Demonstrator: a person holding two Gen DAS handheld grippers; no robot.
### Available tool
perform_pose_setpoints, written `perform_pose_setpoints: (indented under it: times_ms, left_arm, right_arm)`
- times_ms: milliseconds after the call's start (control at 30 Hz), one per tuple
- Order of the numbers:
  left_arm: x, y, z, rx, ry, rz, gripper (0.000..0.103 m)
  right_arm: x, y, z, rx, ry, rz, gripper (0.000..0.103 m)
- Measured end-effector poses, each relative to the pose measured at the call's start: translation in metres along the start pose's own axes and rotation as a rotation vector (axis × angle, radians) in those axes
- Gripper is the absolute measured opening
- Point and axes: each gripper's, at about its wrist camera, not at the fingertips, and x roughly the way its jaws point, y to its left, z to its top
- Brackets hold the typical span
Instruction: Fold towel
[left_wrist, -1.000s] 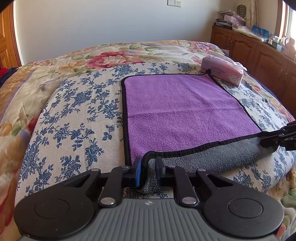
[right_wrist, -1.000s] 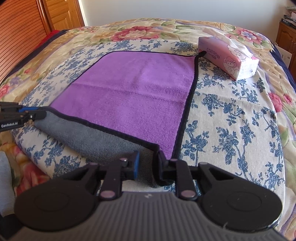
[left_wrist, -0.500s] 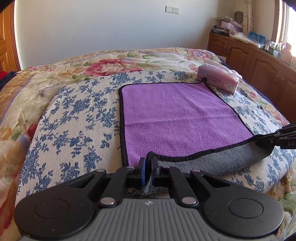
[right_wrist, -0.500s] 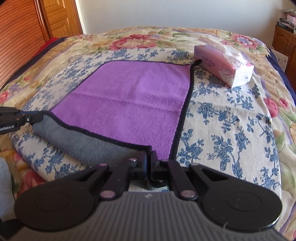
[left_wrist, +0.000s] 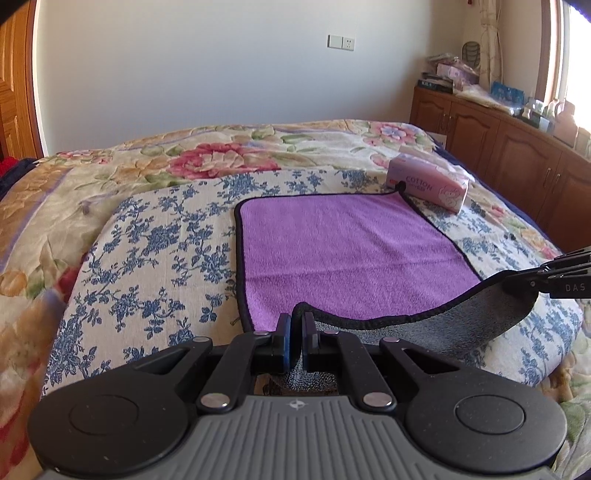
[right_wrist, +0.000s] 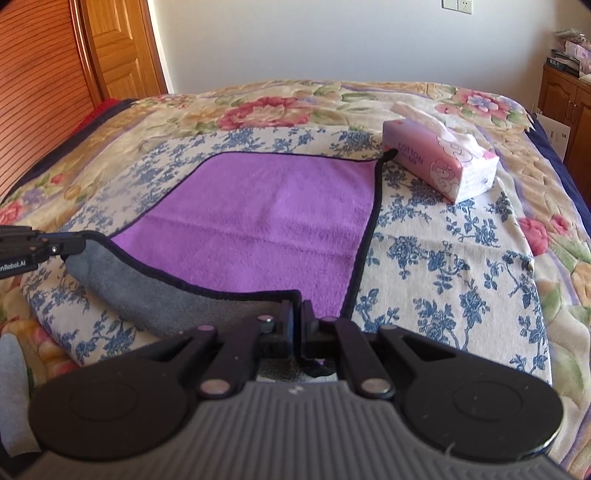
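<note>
A purple towel (left_wrist: 343, 251) with a black hem and grey underside lies flat on the bed; it also shows in the right wrist view (right_wrist: 266, 225). My left gripper (left_wrist: 296, 325) is shut on its near left corner. My right gripper (right_wrist: 296, 314) is shut on its near right corner. Both corners are lifted off the bed, so the near edge hangs curled and shows its grey underside (left_wrist: 461, 325). The right gripper shows at the right edge of the left wrist view (left_wrist: 532, 282), and the left gripper at the left edge of the right wrist view (right_wrist: 55, 245).
A pink tissue pack (left_wrist: 428, 182) lies at the towel's far right corner, also seen in the right wrist view (right_wrist: 439, 162). The towel rests on a blue-flowered cloth (left_wrist: 155, 243) over a floral quilt. Wooden cabinets (left_wrist: 517, 147) stand to the right, wooden doors (right_wrist: 74, 62) to the left.
Both grippers closed on the towel's near corners and lifted them. The near edge has risen and curled, and more of the wall shows in both views.
</note>
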Motion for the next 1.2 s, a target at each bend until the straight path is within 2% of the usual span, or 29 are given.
perform_pose_setpoints:
  times_ms: [567,1200]
  left_arm:
    - [-0.001,0.001,0.009,-0.015,-0.035,-0.006,0.006]
    - [0.010,0.006,0.021,-0.020,-0.054,-0.008,0.006]
  right_arm:
    - [-0.011,0.006,0.012,-0.051,-0.083,-0.003,0.004]
    - [0.002,-0.003,0.024,-0.065,-0.100,-0.006,0.004]
